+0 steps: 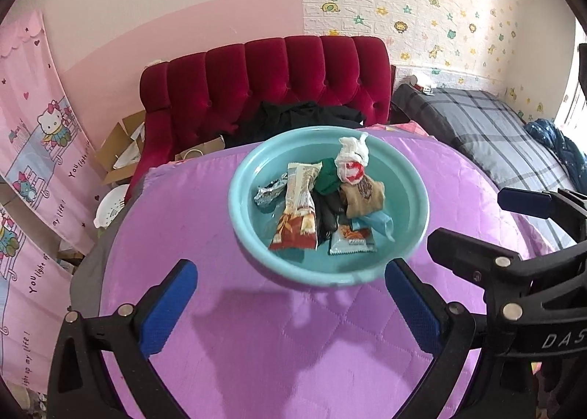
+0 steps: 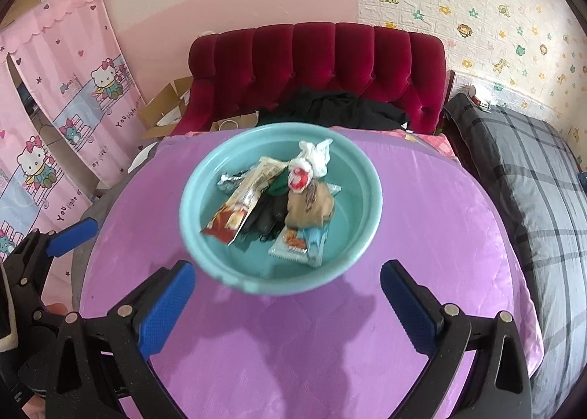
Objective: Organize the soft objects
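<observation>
Holding nothing, left gripper (image 1: 290, 283) and right gripper (image 2: 288, 281) gape wide just before teal basin (image 1: 238, 206) of wrappers (image 1: 297, 213) and socks (image 1: 363, 199).

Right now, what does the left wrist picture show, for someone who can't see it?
A teal bowl on a purple quilt holds snack packets, rolled socks and a knotted white bag. The left tongs hang open before it, the right tongs alongside.
</observation>
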A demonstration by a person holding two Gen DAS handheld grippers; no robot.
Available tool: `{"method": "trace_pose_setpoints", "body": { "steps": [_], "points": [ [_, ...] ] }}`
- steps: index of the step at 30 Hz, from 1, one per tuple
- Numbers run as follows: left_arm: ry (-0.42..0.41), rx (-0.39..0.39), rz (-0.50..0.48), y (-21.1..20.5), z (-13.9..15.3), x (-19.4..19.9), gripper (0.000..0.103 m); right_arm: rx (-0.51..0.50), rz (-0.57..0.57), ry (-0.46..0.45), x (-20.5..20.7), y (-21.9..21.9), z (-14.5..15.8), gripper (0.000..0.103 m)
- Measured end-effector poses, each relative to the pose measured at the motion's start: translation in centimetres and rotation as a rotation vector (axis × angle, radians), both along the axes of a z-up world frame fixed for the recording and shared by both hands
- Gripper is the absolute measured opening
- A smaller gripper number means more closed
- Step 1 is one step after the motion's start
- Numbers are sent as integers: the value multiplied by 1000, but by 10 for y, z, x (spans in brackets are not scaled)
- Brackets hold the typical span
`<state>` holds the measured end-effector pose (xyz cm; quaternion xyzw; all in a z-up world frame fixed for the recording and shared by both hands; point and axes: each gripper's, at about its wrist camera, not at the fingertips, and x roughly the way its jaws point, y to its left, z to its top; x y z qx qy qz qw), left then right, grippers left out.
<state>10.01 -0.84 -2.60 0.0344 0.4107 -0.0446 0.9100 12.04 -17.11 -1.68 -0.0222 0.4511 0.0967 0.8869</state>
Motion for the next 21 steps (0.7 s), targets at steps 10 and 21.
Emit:
{"method": "trace_pose_setpoints", "body": {
  "steps": [10,21],
  "points": [
    [-3,13,7,-8,-7,-41,103,15,-12,-14,-46,-4,-6,103],
    [-9,-7,54,-8,-17,-74,103,-11,-10,-81,-88,-3,-8,103]
  ]
}}
